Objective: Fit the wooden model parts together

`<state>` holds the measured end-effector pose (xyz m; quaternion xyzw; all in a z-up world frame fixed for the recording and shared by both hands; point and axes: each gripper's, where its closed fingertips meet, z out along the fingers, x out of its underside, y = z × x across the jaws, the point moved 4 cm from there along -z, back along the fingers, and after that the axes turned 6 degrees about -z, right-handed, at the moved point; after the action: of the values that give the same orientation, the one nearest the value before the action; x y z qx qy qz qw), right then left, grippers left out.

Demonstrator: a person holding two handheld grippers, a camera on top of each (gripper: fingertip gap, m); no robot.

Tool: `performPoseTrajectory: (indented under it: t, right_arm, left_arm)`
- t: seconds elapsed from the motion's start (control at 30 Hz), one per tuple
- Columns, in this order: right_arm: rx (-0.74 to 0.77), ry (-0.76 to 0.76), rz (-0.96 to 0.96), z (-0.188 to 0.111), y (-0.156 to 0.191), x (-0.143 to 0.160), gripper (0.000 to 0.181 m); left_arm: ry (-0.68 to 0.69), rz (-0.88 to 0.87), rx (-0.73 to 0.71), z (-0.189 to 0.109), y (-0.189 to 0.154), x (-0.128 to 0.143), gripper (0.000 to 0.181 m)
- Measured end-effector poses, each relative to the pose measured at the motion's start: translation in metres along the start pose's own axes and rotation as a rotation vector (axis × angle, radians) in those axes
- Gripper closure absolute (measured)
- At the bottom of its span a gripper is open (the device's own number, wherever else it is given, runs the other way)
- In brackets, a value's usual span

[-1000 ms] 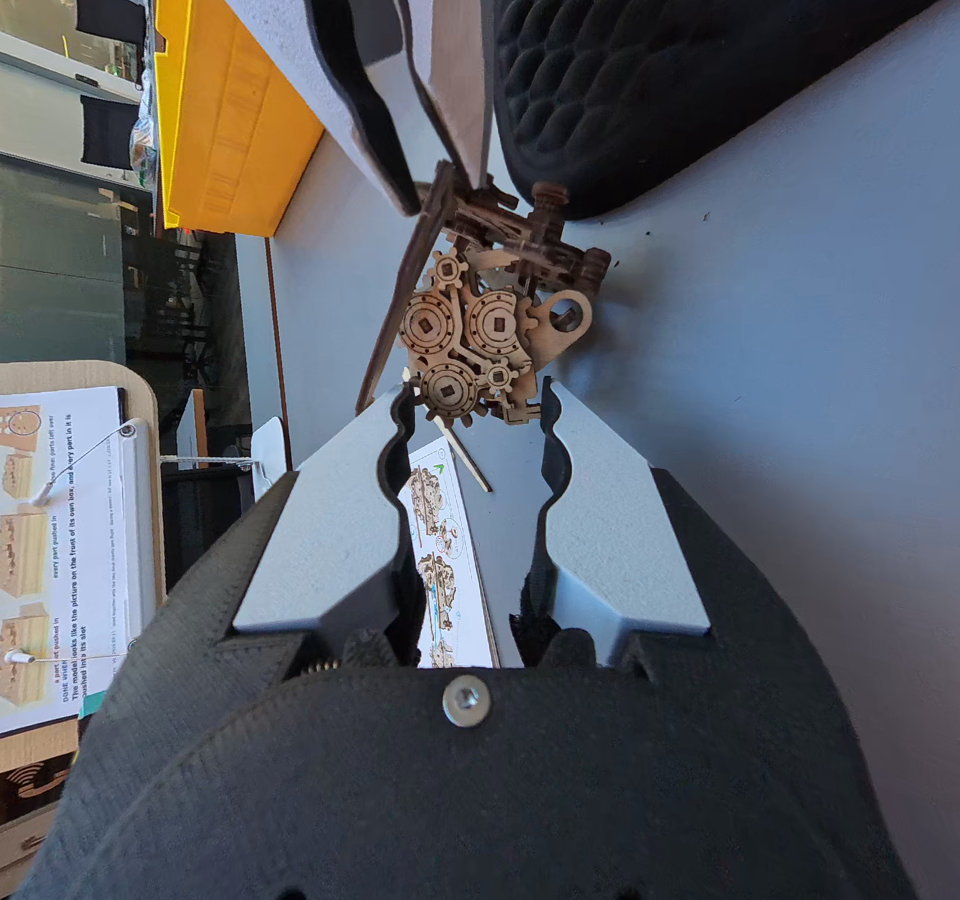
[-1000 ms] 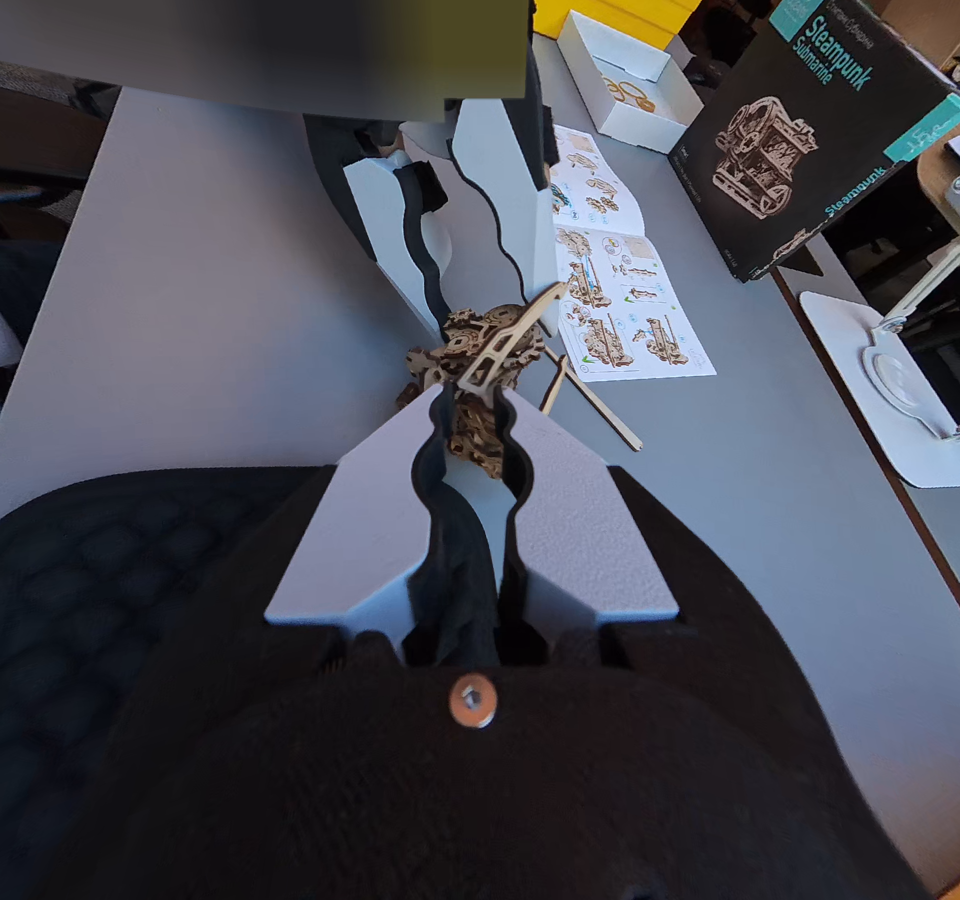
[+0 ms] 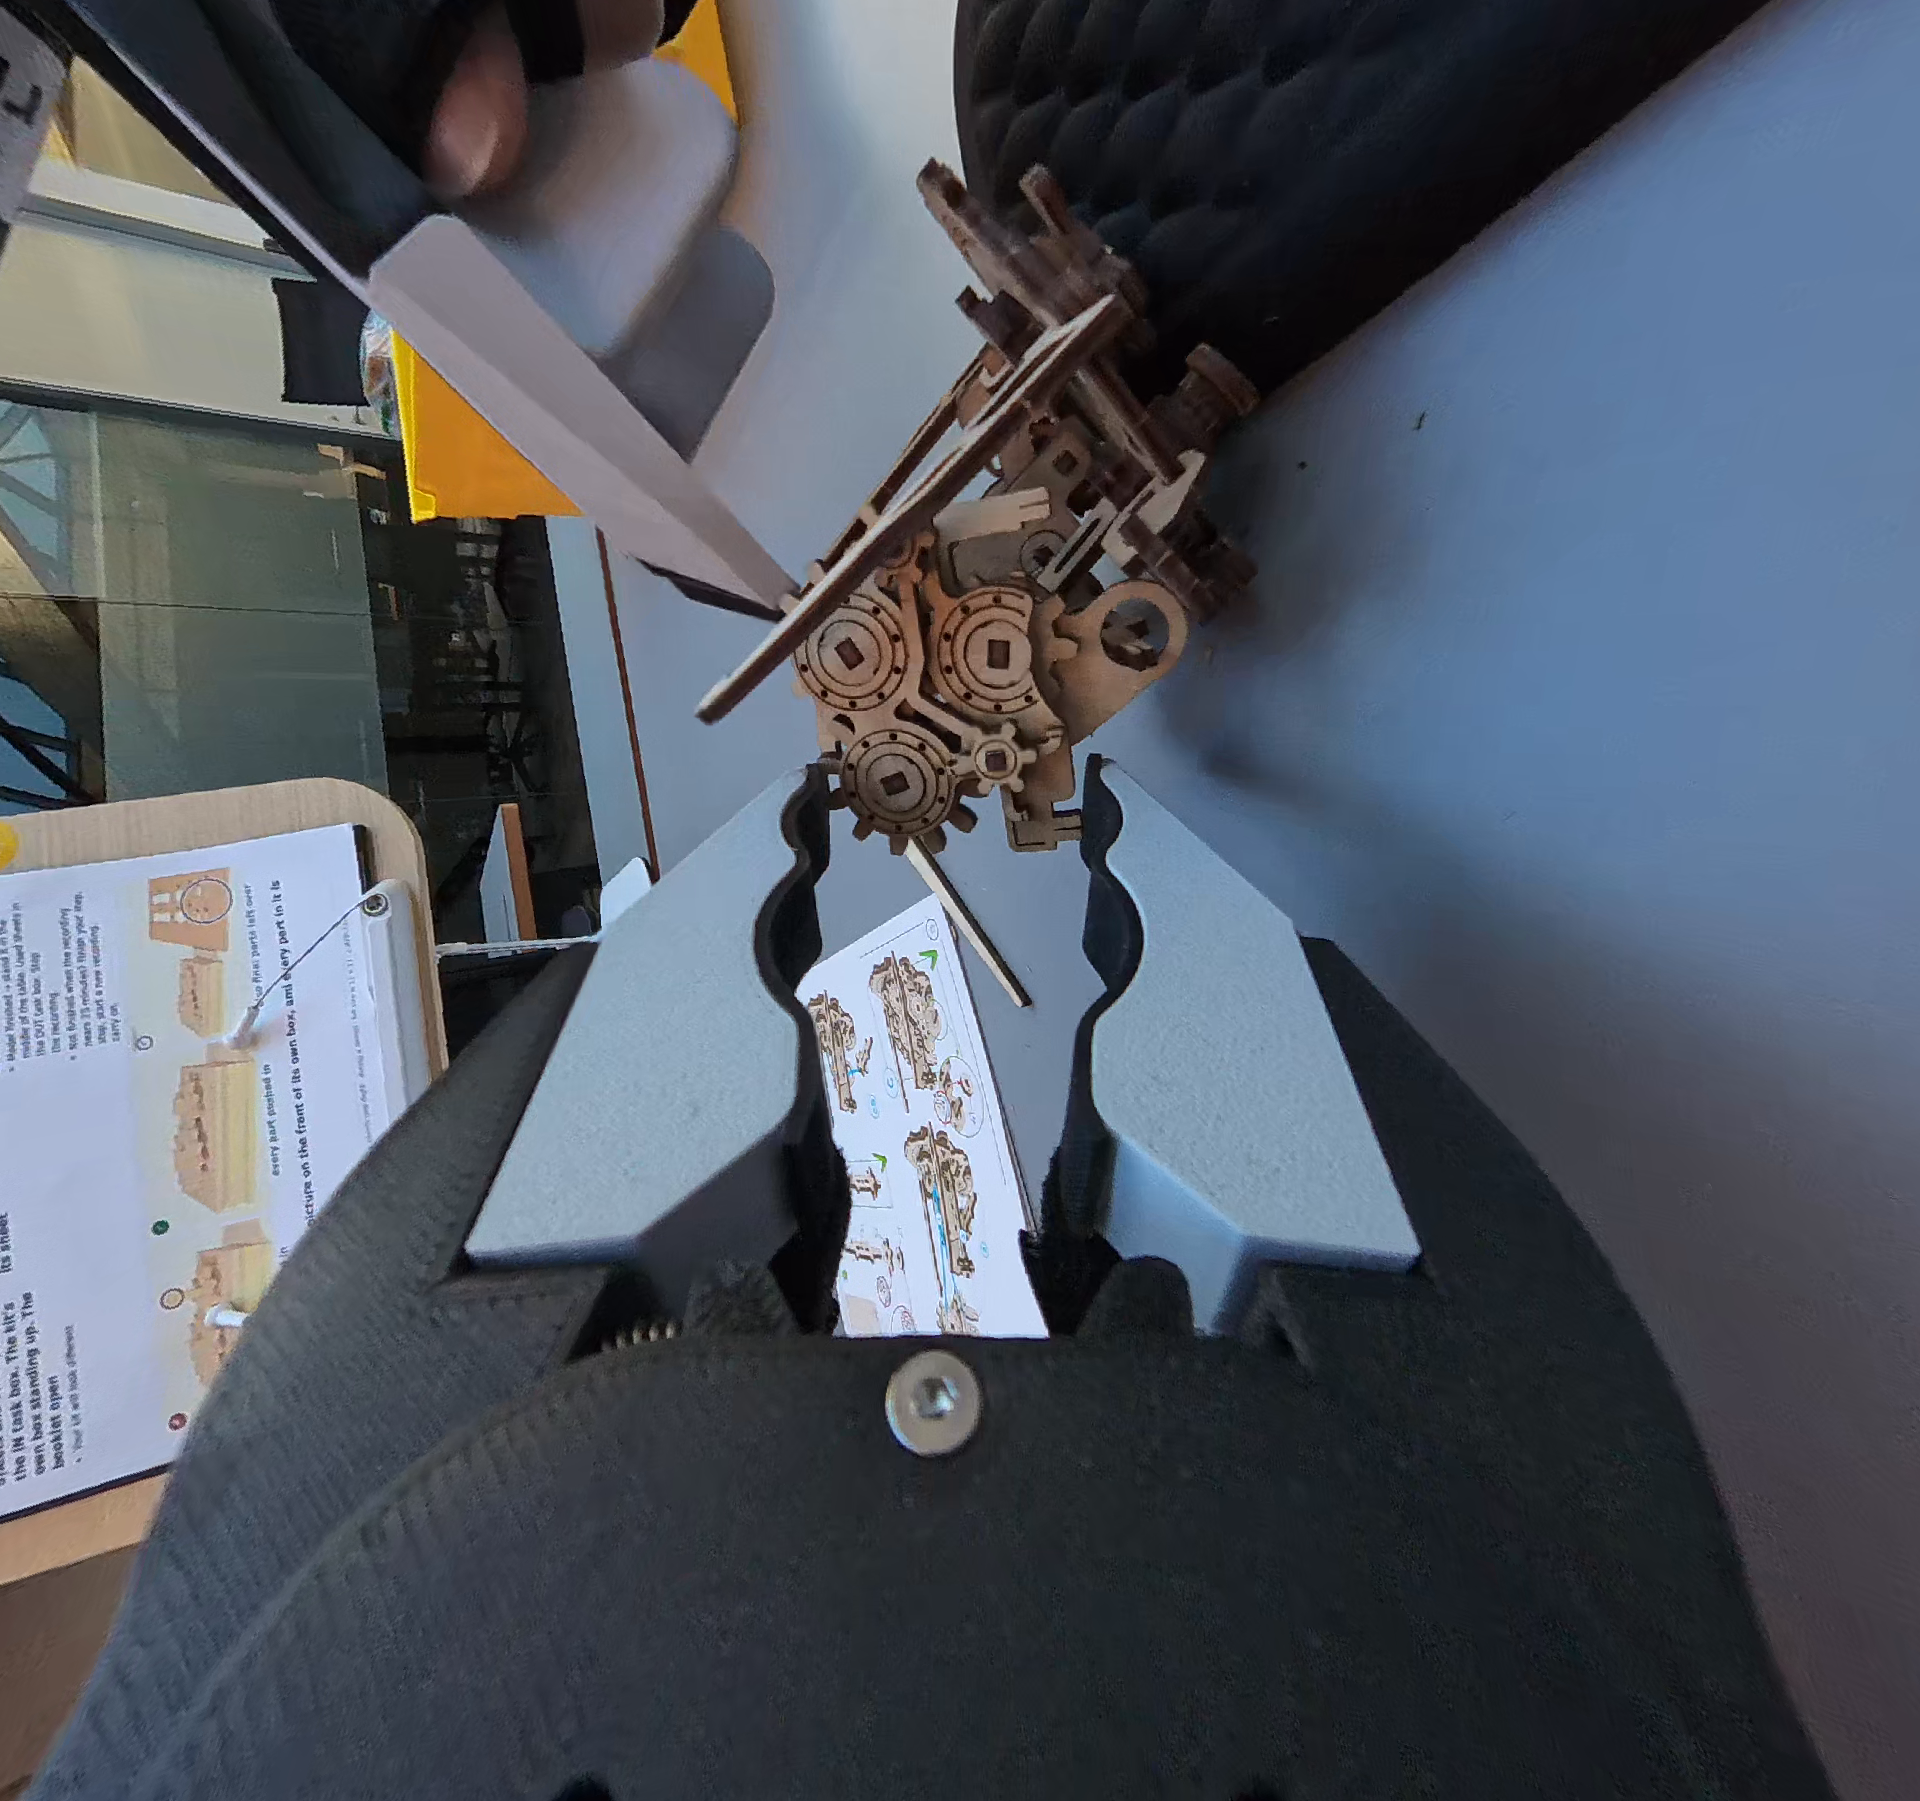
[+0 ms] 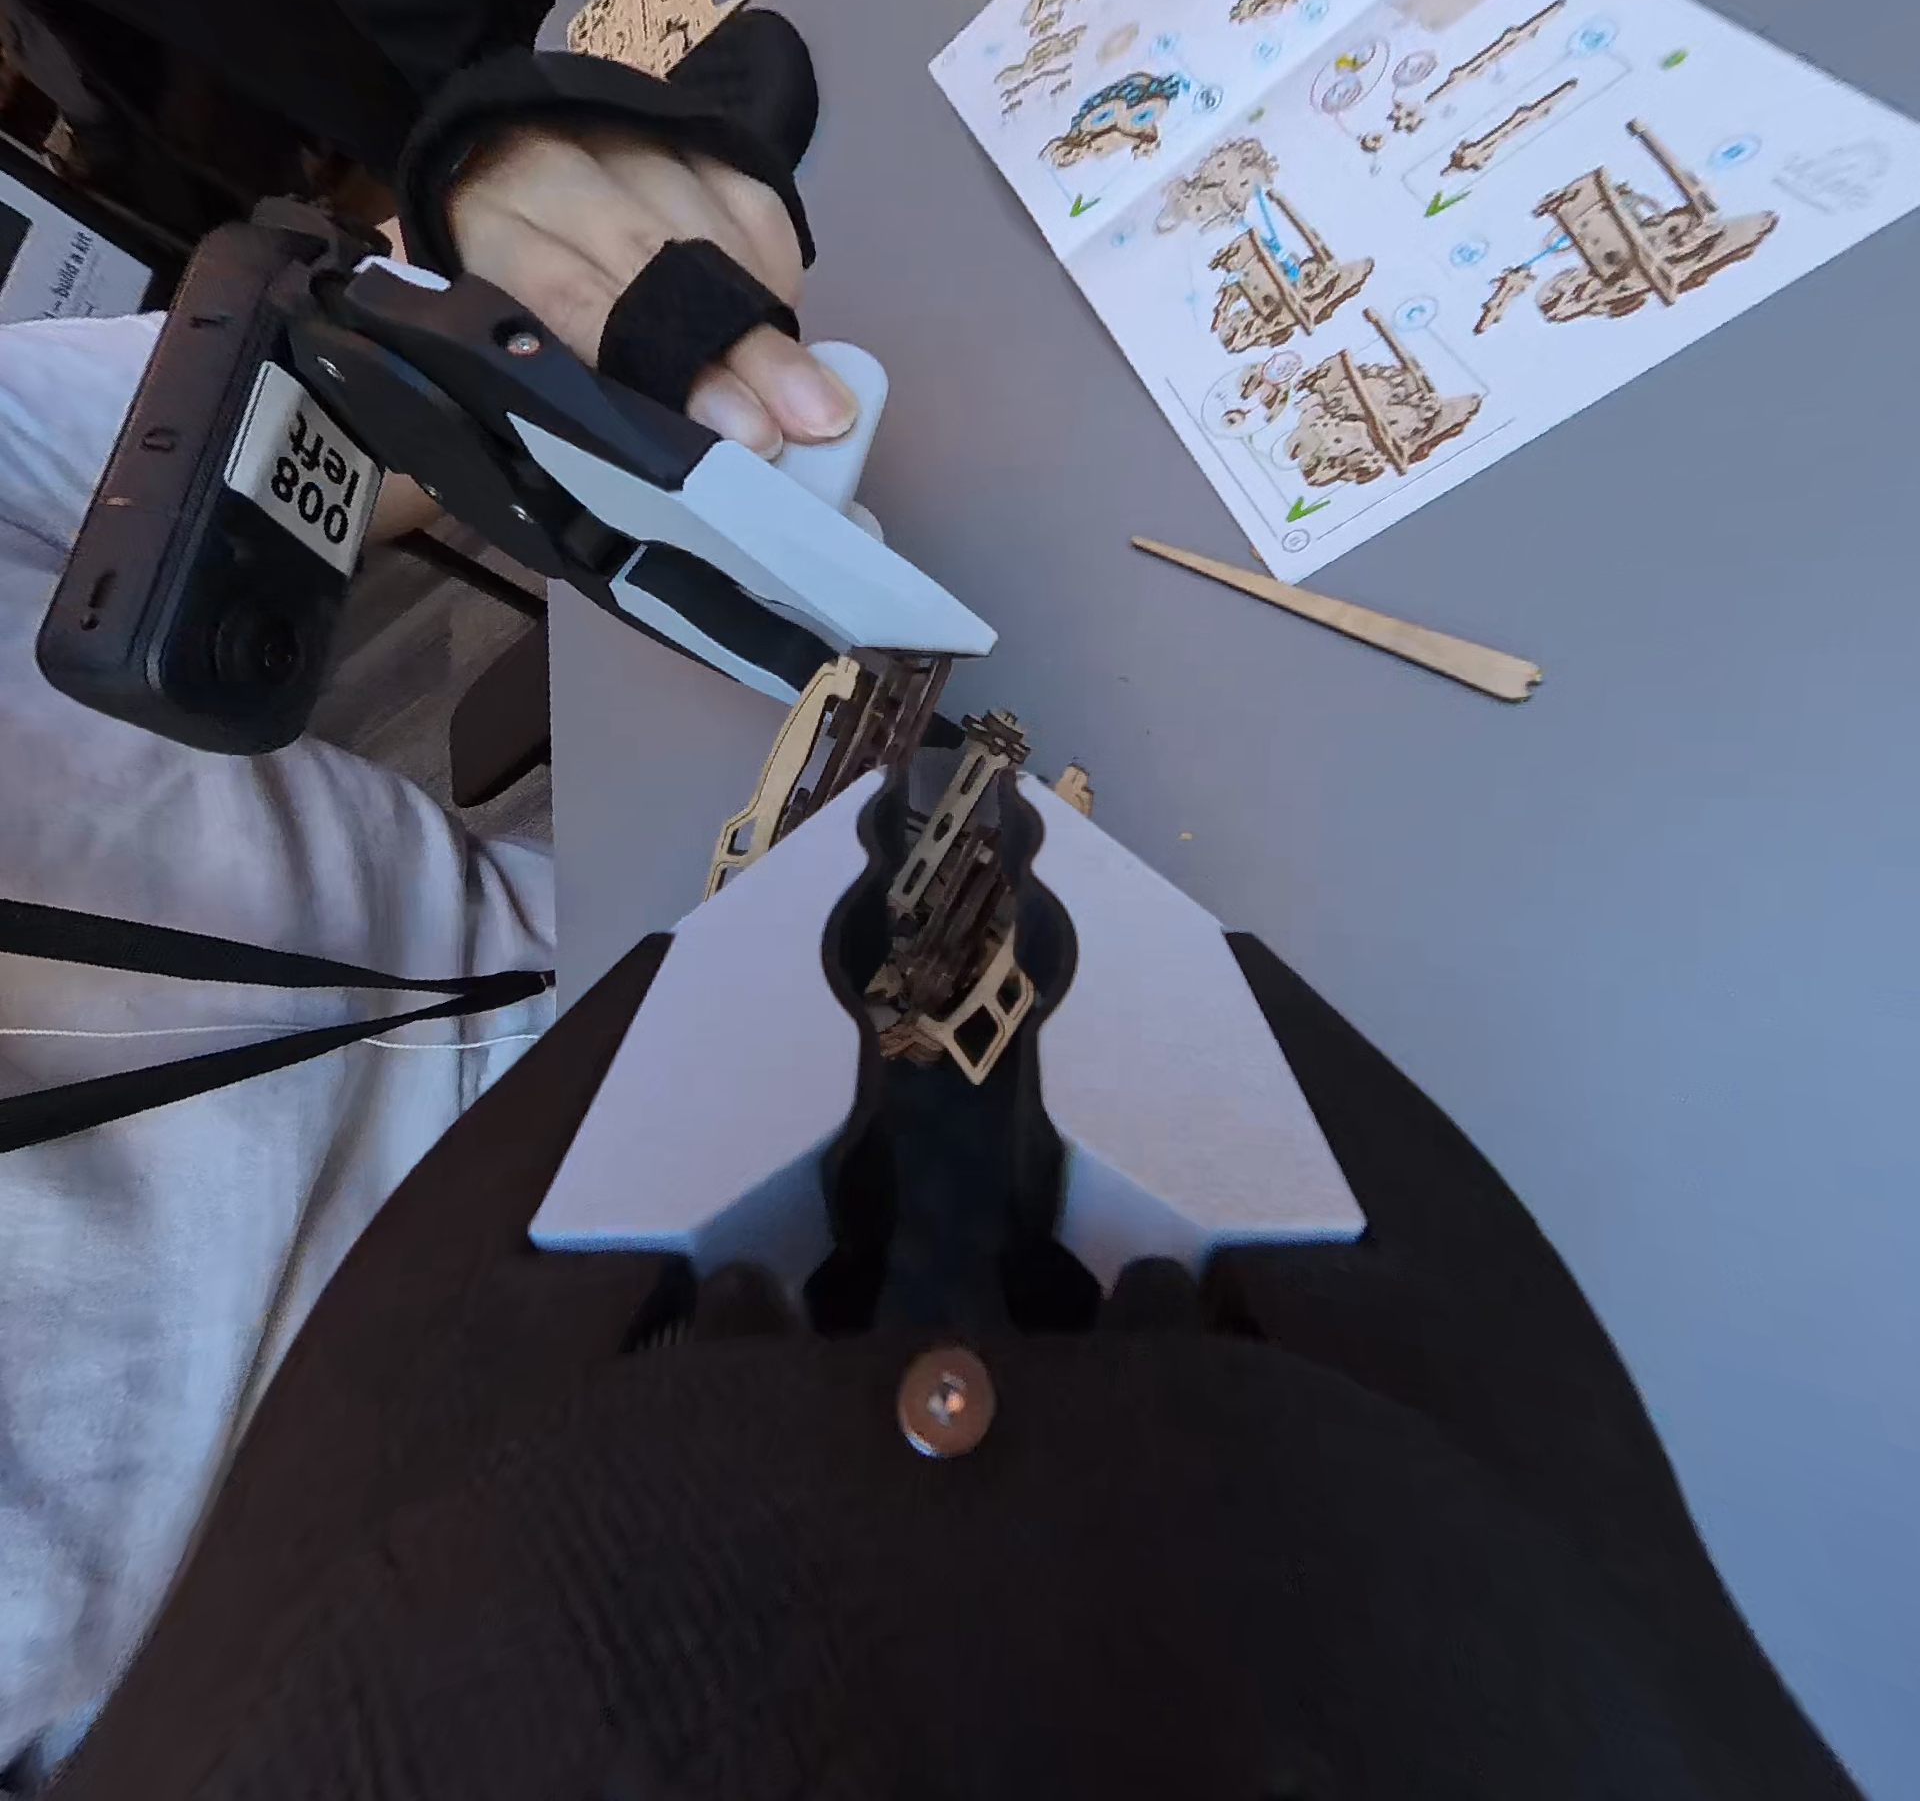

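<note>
Since a second ago the right gripper (image 4: 951,790) has swung round and taken the laser-cut wooden gear model (image 4: 951,951) deeper between its fingers, clamped on it.

The left gripper (image 3: 956,780) stands wide, its tips flanking the model's lowest gear. In the right wrist view it enters from 10 o'clock. A black quilted pad (image 3: 1403,89) crowds the model at 1 o'clock in the left wrist view. On the grey table (image 4: 1558,1024), a white picture booklet (image 4: 1403,193) lies at 1 o'clock, a thin wooden stick (image 4: 1340,619) at 2; bare room at 3, table edge at 9.
</note>
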<state>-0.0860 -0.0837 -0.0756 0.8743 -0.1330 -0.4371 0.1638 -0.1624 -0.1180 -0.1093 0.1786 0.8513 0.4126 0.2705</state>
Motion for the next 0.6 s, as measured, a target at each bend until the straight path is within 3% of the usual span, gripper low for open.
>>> performPoseTrajectory:
  t: [0.4,0.6]
  right_arm:
    - [-0.060,-0.051,0.097,-0.009,-0.004,-0.002,0.168]
    - [-0.152,-0.055,0.181,0.000,0.004,-0.002,0.169]
  left_arm:
    - [0.028,0.048,0.013,0.006,0.001,0.001,0.134]
    - [0.041,0.059,0.000,0.006,0.002,0.000,0.135]
